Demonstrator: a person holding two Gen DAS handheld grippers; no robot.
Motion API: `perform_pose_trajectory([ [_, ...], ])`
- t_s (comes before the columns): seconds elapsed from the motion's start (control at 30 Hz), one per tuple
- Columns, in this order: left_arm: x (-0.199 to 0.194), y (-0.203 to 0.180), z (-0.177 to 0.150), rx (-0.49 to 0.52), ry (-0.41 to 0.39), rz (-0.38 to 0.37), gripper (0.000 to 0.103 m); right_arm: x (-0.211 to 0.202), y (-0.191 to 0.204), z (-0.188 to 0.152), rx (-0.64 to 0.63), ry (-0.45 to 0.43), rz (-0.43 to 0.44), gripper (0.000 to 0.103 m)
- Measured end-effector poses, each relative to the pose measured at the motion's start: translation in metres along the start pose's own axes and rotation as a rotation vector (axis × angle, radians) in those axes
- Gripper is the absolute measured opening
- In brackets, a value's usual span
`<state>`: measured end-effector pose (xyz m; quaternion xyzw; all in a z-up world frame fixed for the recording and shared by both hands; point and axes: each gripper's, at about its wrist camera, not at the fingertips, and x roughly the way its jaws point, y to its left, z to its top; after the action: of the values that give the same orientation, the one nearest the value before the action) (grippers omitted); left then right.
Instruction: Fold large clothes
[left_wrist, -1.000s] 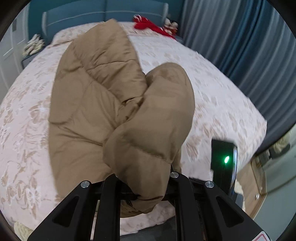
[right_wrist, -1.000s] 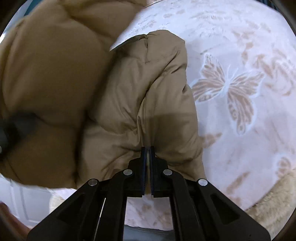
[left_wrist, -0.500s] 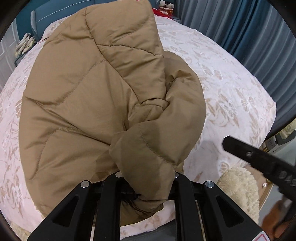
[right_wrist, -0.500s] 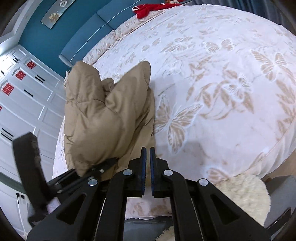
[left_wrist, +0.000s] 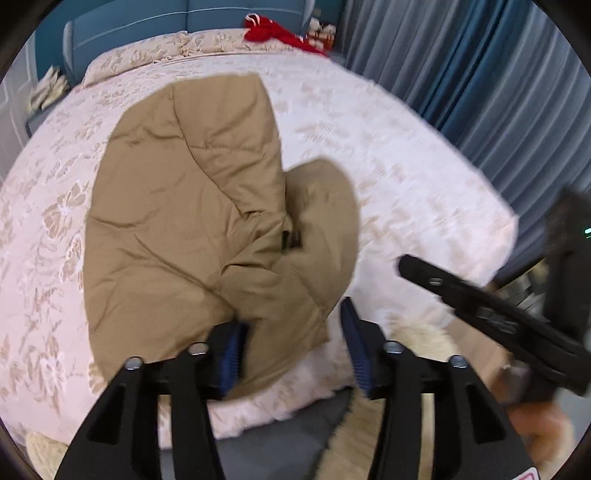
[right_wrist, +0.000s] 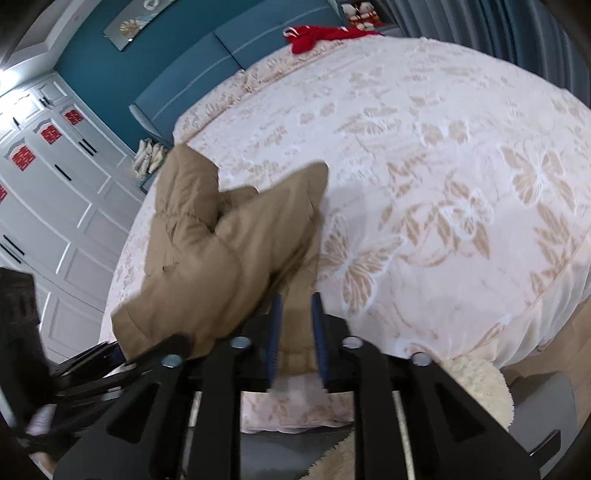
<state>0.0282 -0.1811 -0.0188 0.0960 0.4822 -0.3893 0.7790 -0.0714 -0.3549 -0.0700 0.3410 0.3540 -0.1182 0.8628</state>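
Left gripper (left_wrist: 291, 349): jaws spread wide, blue pads (left_wrist: 231, 352) either side of the near hem of the tan puffer jacket (left_wrist: 184, 229). Cloth lies between them but nothing is pinched.

Jacket lies bunched on the near half of the bed (left_wrist: 406, 177), body panel flat toward the headboard (left_wrist: 184, 22), a rounded lobe (hood or sleeve, cannot tell which) humped at its right side, near hem hanging a little over the mattress edge.

Right gripper (right_wrist: 297, 334): jaws part-way apart, a narrow gap, a fold of the jacket's edge sitting in it. The view is smeared; the pads do not seem to press the cloth, so I judge it let go.

Risks, as I read them:
- The hem overhangs the bed edge; the slick shell may slide toward the floor and undo the lay.
- The padded filling springs back, so any fold left unpressed may open.
- Wide jaws closing on the lumped part may take several layers at once and drag the whole pile.

Materials: the jacket is a smooth shell, stitched into big puffy panels, soft creases, small dark tab (left_wrist: 291, 240) by the middle. The bedspread is pale with tan butterfly and flower pattern, slightly raised. Fluffy cream rug (right_wrist: 476, 384) at the foot. Red cloth (right_wrist: 321, 37) far off by the headboard; pleated blue curtain (left_wrist: 480, 92) at right.
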Motion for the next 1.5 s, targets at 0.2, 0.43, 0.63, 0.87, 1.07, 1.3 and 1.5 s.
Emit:
perform_pose_trajectory([
  [0.2,-0.068,0.044,0.013,-0.147,-0.179,0.051,0.071,-0.009,0.033,0.017,-0.006,-0.022,0.087,0.048],
  [0.43,-0.059,0.093,0.030,-0.253,-0.149,0.301,0.071,0.021,0.086,0.039,0.068,0.039,0.165,0.063],
  [0.63,-0.058,0.114,0.028,-0.302,-0.129,0.363,0.071,0.064,0.095,0.048,0.125,0.098,0.062,0.067],
  [0.87,-0.041,0.121,0.032,-0.312,-0.093,0.368,0.071,0.098,0.091,0.045,0.136,0.167,0.053,0.021],
  [1.07,-0.028,0.119,0.039,-0.314,-0.074,0.356,0.071,0.077,0.089,0.059,0.057,0.114,0.135,0.007],
  [1.3,-0.002,0.110,0.048,-0.288,-0.044,0.339,0.071,0.068,0.048,0.062,0.025,0.048,0.020,0.006],
  [1.5,0.032,0.109,0.047,-0.308,0.028,0.301,0.071,0.095,0.014,0.047,0.024,0.081,-0.097,0.006],
])
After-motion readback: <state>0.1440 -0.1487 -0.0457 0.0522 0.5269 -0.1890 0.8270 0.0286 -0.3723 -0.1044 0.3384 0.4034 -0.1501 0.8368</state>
